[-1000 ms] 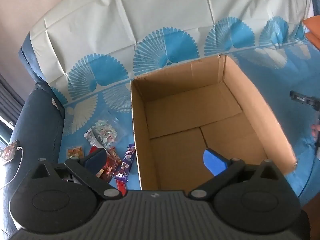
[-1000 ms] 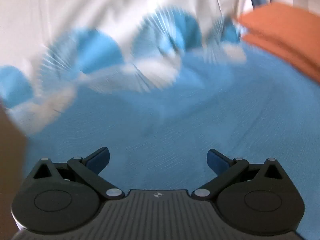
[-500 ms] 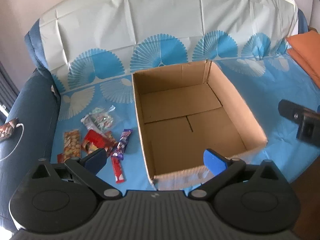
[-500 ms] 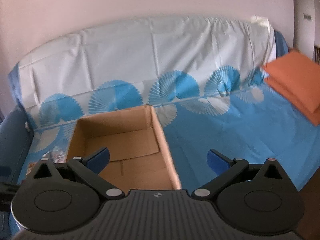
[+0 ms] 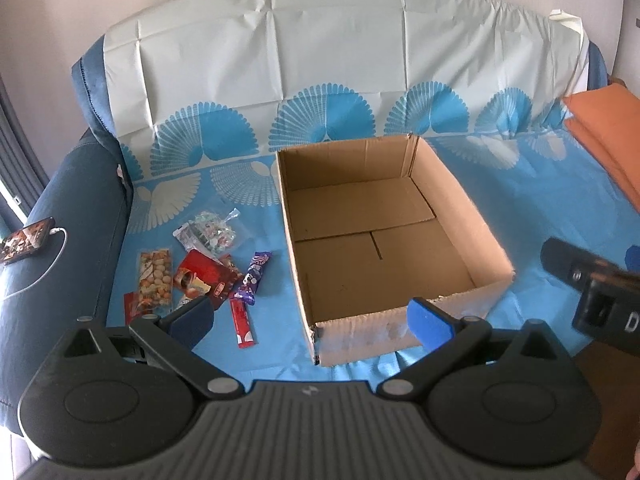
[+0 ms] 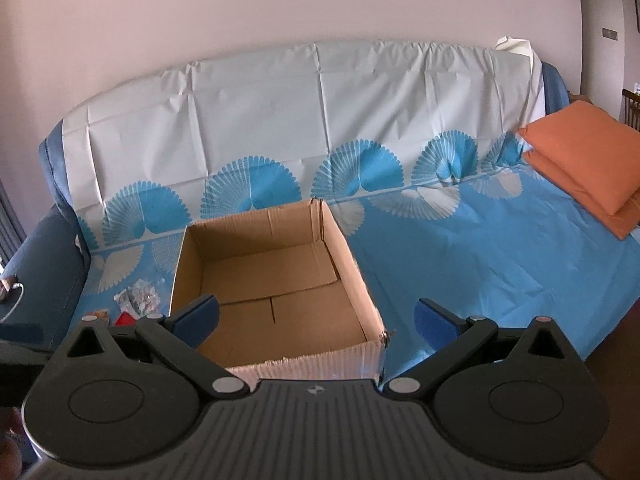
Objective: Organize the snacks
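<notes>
With nothing yet packed, both the left gripper [image 5: 311, 320] and right gripper [image 6: 316, 318] hover with jaws wide and bare, so the next move, I judge, is reaching for the loose colourful snack packets [image 5: 208, 268] lying left of the open brown cardboard box [image 5: 384, 240].

Brown cardboard box [image 5: 384, 240]; blue-and-white fan-patterned cover [image 6: 460, 256] overlying a navy sofa [image 5: 60, 216]; orange cushions [image 6: 588, 160] showing at its right edge; red and purple snack packets [image 5: 224, 276].
</notes>
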The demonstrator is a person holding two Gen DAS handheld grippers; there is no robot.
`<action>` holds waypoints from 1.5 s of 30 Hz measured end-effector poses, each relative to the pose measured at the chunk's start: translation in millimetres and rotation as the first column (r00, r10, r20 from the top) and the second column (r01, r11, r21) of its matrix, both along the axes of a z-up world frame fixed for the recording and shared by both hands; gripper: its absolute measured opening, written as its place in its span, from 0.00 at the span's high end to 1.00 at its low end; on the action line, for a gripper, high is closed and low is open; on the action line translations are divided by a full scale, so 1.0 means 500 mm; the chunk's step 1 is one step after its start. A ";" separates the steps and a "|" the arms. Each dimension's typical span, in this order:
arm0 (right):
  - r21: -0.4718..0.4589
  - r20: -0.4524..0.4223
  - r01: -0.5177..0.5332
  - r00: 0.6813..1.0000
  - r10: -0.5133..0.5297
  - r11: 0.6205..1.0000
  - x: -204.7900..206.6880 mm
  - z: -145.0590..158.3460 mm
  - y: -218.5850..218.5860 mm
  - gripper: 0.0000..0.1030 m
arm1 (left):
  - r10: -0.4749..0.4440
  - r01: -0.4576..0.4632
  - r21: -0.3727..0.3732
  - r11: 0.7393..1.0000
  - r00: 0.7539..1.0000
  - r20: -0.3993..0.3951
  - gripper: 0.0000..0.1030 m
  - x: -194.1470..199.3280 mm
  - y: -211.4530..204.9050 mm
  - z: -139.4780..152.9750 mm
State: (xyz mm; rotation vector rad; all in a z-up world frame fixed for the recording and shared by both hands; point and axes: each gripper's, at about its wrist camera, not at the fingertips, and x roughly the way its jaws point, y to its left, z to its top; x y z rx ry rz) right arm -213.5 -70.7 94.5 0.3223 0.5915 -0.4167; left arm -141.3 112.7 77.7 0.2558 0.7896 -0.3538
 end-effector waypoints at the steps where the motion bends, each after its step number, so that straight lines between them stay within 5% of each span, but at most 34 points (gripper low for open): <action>1: -0.001 0.001 -0.003 1.000 0.003 1.000 -0.003 -0.004 0.002 0.00 | 0.002 -0.002 -0.001 1.000 1.000 0.000 0.00 0.002 -0.004 0.006; 45: 0.011 -0.016 -0.014 1.000 0.014 1.000 0.005 -0.027 0.011 0.00 | 0.006 -0.007 -0.018 1.000 0.999 -0.044 0.00 0.016 -0.008 -0.008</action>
